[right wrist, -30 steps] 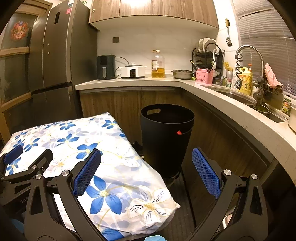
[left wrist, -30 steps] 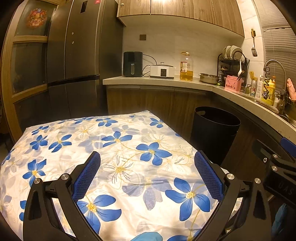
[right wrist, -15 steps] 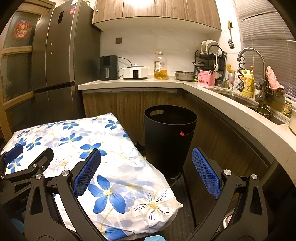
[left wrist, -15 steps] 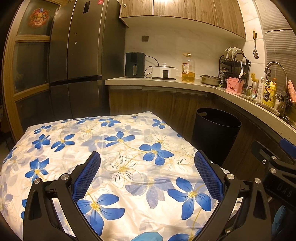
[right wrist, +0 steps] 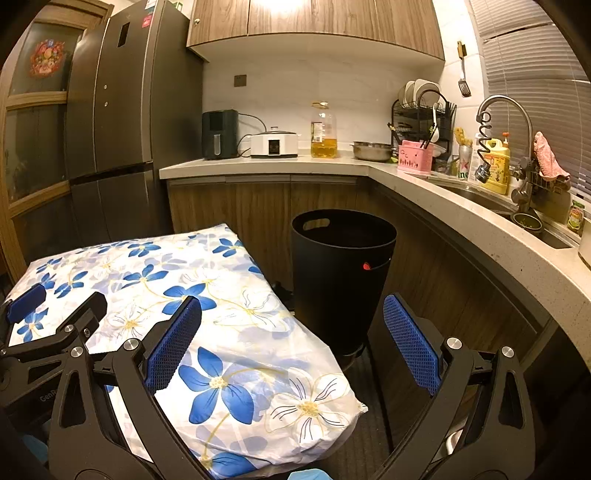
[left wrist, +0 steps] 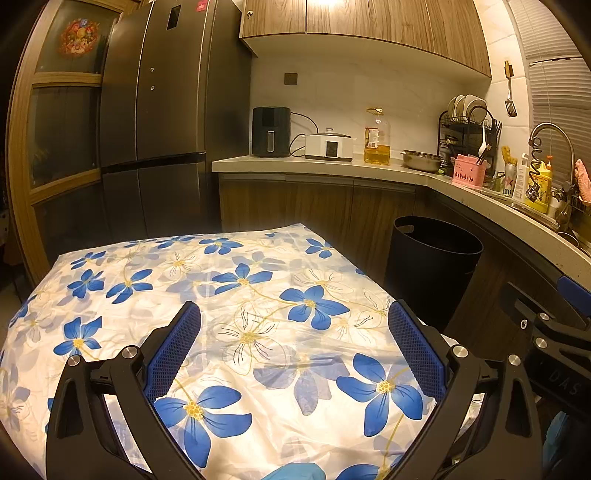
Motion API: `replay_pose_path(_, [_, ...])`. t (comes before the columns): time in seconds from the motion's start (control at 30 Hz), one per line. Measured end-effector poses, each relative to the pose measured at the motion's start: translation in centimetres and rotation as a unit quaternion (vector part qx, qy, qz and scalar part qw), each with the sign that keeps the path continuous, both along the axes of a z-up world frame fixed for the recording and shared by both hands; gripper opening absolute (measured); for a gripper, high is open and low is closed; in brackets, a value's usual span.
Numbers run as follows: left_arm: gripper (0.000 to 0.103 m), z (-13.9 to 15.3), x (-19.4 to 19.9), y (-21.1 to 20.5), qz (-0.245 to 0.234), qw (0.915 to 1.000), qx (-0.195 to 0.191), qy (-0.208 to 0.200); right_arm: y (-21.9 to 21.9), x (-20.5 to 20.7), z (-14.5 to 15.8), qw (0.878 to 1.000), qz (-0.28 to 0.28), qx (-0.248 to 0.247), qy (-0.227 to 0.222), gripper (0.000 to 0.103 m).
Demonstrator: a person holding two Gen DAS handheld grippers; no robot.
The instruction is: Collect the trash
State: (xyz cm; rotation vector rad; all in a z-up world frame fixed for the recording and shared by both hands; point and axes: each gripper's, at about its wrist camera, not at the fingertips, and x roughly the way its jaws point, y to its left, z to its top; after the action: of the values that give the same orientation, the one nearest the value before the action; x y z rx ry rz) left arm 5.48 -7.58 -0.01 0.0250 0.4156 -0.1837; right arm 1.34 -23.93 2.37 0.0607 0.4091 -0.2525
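Both your left gripper (left wrist: 293,341) and right gripper (right wrist: 291,338) gape wide, holding nothing, above the flowery cloth (left wrist: 229,295); the black bin (right wrist: 341,273) looks maybe empty.

Warm yellow light fell from under the wooden wall cupboards (left wrist: 369,33) onto a pale backsplash. A dark tall fridge (left wrist: 155,122) stood at far left beside a wood-framed glass door (left wrist: 55,110). The surface (right wrist: 461,218) curved right toward the sink under window blinds (right wrist: 535,74).
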Motion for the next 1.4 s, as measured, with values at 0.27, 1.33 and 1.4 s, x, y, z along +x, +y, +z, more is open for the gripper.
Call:
replay_pose_path(0.27, [0.097,-0.02,0.01,-0.03,0.001,1.0000,0.001,0.000,0.08,0.05,0.00,1.000,0.000,0.000,-0.001,0.098])
replay_pose_path(1.33, [0.097,0.27,-0.18,-0.03,0.003,1.0000,0.003,-0.002,-0.13,0.13,0.53,1.000,-0.002,0.001,-0.002,0.098])
replay_pose_path(1.4, [0.097,0.37,-0.19,-0.06,0.002,1.0000,0.003,-0.002,-0.12,0.15,0.54,1.000,-0.002,0.001,-0.002,0.098])
